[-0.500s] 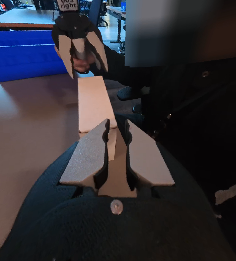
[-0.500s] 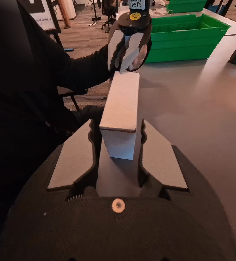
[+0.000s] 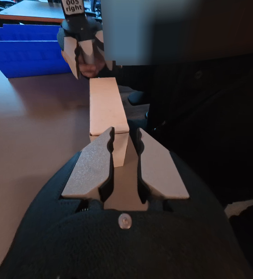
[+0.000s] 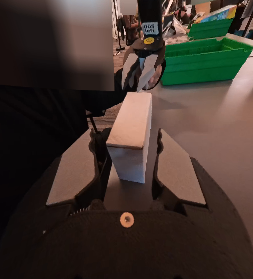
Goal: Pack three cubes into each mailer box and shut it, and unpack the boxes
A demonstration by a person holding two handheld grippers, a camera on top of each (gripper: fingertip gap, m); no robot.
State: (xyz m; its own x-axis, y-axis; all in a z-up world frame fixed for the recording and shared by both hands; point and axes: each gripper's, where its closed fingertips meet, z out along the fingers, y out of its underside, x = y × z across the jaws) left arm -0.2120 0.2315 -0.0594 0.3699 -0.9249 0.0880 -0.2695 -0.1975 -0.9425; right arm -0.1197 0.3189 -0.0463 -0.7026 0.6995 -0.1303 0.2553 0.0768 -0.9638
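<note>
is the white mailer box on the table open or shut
Shut. The mailer box has its lid folded flat over the top, only a thin seam showing at the near end. Whether cubes are inside cannot be told.

Grey table (image 4: pixel 213 135) w/ green bin (image 4: pixel 206 64), blue bin (image 3: pixel 24 52); desk (image 3: pixel 32 13) behind.

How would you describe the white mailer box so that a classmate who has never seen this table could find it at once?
Start at the grey table, with the green bin at its far side. Nearer, by the table's edge, the mailer box lies between the left gripper and the right gripper. It is the only white, long, closed carton there.
</note>
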